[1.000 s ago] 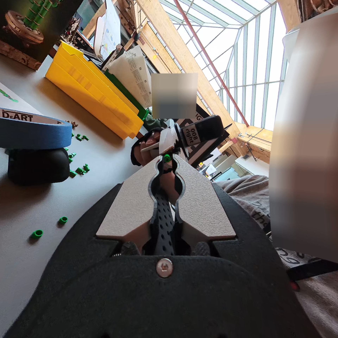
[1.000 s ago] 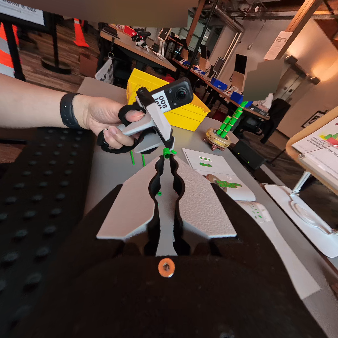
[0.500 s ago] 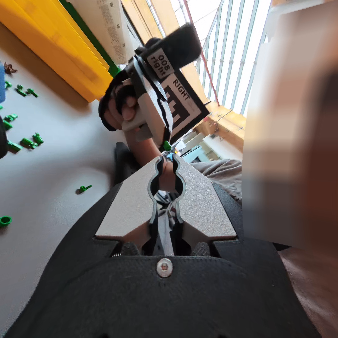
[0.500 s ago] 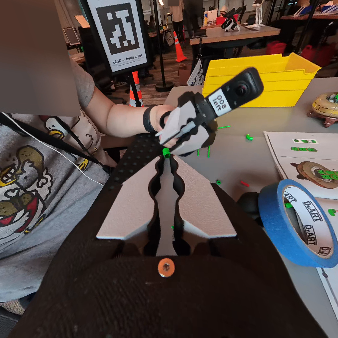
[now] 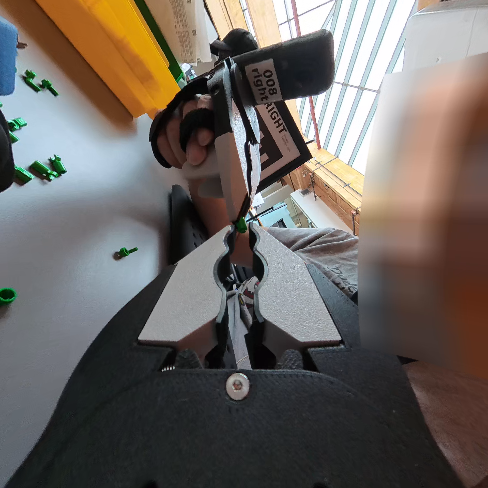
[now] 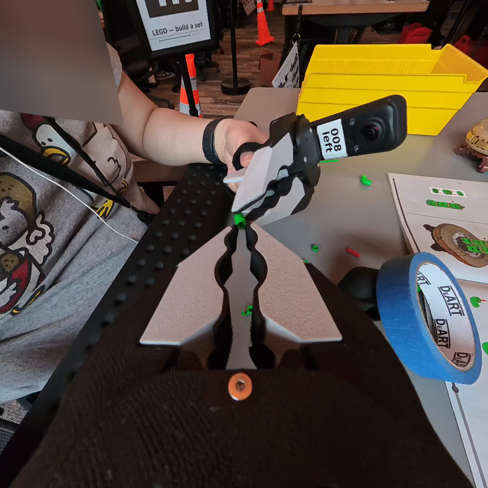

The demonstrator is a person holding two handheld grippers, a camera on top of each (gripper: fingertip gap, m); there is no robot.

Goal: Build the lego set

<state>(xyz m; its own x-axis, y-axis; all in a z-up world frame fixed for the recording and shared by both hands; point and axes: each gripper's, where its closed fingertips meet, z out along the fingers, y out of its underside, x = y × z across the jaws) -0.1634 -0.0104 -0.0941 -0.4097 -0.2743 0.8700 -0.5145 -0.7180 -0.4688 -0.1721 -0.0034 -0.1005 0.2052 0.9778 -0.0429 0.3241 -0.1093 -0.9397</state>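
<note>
Tip to tip above the worktop (image 6: 343,211): the right gripper (image 6: 240,229) and left gripper (image 5: 240,230) both meet at one small green piece (image 6: 239,220), jaws nearly closed and pinching it, apparently to press or pass it mid-air, just beside the blue tape roll (image 6: 427,317).

grippers 2 (image 6: 240,229) (image 5: 240,229) | yellow bin 1 (image 6: 383,87) | blue tape roll 1 (image 6: 425,319)

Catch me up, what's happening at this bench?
A person holds a gripper in each hand above the grey table, tips meeting in mid-air around a small green lego piece. The left gripper and right gripper both look nearly shut at it; which one grips is unclear. Loose green pieces, blue tape and a yellow bin lie around.
</note>
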